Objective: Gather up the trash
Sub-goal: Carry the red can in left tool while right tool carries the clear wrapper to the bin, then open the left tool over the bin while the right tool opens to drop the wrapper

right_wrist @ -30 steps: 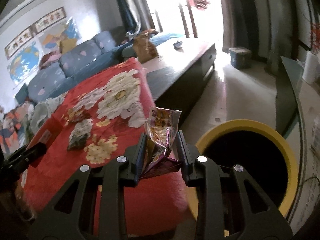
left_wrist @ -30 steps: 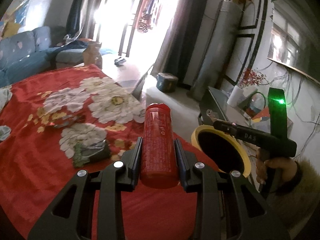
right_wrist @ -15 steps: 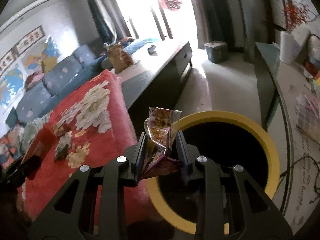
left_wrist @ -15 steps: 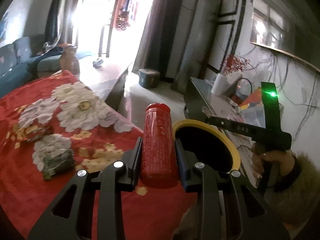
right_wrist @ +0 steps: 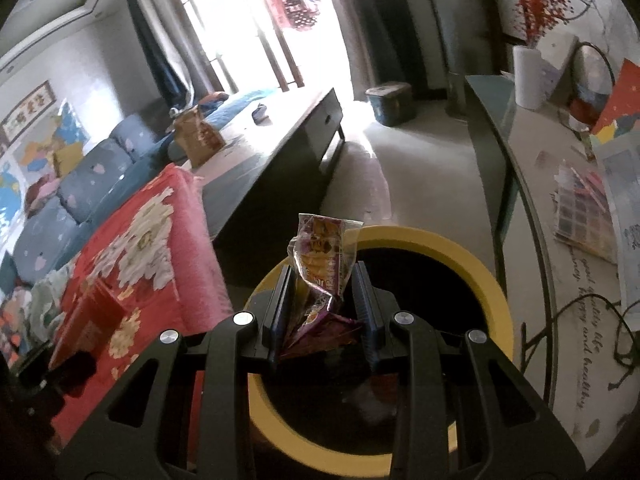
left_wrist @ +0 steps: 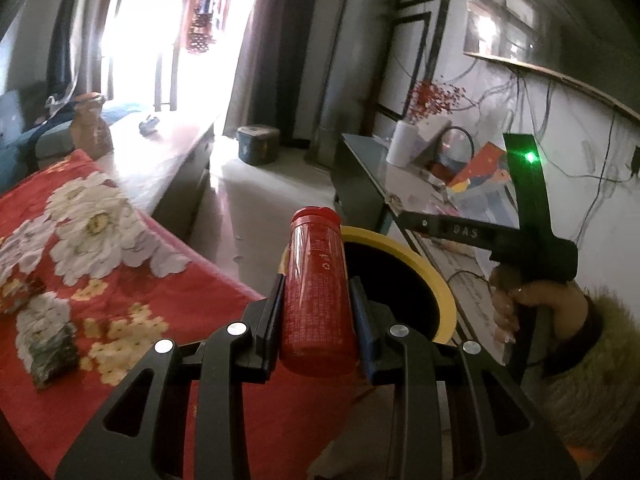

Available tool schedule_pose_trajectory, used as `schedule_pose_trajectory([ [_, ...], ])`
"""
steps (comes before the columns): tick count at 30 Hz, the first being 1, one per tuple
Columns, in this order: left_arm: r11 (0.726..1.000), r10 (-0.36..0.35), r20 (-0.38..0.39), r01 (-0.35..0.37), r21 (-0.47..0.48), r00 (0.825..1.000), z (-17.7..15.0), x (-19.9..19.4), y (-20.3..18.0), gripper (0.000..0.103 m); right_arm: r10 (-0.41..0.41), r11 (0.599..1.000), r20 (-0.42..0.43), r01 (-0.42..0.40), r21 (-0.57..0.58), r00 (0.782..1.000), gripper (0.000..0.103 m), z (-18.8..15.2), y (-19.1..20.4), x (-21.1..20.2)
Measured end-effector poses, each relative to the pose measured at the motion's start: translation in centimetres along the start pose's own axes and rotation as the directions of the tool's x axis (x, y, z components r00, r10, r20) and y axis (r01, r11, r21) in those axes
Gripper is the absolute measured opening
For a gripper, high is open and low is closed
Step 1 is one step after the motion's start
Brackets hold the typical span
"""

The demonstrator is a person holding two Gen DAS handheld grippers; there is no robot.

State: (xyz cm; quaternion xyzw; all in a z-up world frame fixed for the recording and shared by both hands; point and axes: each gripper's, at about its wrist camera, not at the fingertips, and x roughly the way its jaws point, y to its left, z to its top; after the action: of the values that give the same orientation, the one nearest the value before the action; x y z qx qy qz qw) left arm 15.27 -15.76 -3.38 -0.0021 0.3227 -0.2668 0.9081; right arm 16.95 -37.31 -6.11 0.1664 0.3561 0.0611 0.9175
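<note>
Home living room: sofa [right_wrist: 80, 188], low table [right_wrist: 280, 136], curtains [left_wrist: 264, 40].

Black gripper [left_wrist: 318, 320] frames, silver screws; fuzzy tan sleeve [left_wrist: 592, 364], dark cuff

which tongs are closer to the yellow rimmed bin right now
Right. The right tongs, shut on a snack wrapper, are over the yellow-rimmed bin. The left tongs, gripping a red can, sit beside it above the red blanket.

One red plastic cylindrical bottle [left_wrist: 318, 292], one crumpled purple foil wrapper [right_wrist: 322, 276], one yellow-rimmed round bin [right_wrist: 492, 292], two wrappers on the red blanket, left of frame [left_wrist: 54, 346] [left_wrist: 16, 292].
</note>
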Motion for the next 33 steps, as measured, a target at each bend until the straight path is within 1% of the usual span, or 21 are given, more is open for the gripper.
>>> schedule_pose_trajectory([
  [9, 0.998, -0.045, -0.047, 0.047, 0.039, 0.998, -0.1, 3.7, -2.0, 0.03, -0.038, 0.998, 0.008, 0.037, 0.06, 0.999, 0.024, 0.2, -2.6, 0.0],
  [16, 0.996, -0.063, -0.083, 0.068, 0.063, 0.995, -0.2, 6.5, -3.3, 0.03, -0.055, 0.992, -0.011, 0.056, 0.115, 0.998, 0.024, -0.2, -4.9, 0.6],
  [25, 0.994, -0.071, -0.13, 0.081, 0.068, 0.989, -0.8, 9.4, -4.0, 0.03, -0.06, 0.986, -0.032, 0.064, 0.156, 0.998, 0.024, -0.5, -6.3, 1.2],
  [31, 0.994, -0.082, -0.149, 0.091, 0.055, 0.985, -1.1, 11.1, -3.7, 0.031, -0.042, 0.98, -0.054, 0.052, 0.191, 0.998, 0.026, -0.9, -7.0, 1.8],
  [32, 0.994, -0.088, -0.149, 0.096, 0.047, 0.985, -1.2, 11.3, -3.5, 0.034, -0.038, 0.979, -0.055, 0.048, 0.199, 0.998, 0.032, -1.0, -7.1, 1.9],
  [33, 0.995, -0.087, -0.149, 0.094, 0.039, 0.985, -1.2, 11.4, -3.3, 0.058, -0.034, 0.978, -0.058, 0.045, 0.203, 0.998, 0.038, -1.0, -7.2, 2.0],
])
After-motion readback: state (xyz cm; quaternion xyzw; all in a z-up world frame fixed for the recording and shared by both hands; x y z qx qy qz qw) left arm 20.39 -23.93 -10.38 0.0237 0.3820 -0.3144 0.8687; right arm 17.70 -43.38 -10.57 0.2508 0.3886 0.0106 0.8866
